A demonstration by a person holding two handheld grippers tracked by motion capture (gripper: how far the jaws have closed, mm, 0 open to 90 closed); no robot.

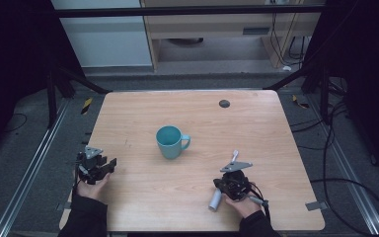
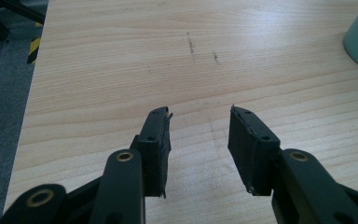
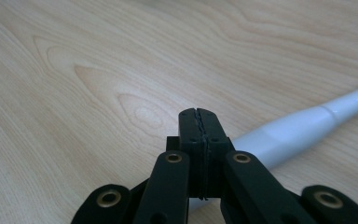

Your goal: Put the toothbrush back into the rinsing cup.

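Teal mug [image 1: 170,141] mid-table looks ceramic, heavyish and slick, so I'd grab the handle or rim; left gripper [image 2: 199,140] gapes empty at near left, right gripper [image 3: 199,122] pinched closed beside a white tube [image 3: 303,128].

Teal mug [image 1: 170,141]; pale woodgrain table [image 1: 256,128]; black claws; white-grey tool [image 3: 303,128].

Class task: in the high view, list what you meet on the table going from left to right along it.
Left claw → teal mug → grey-white tool lying beside the right hand → right claw.
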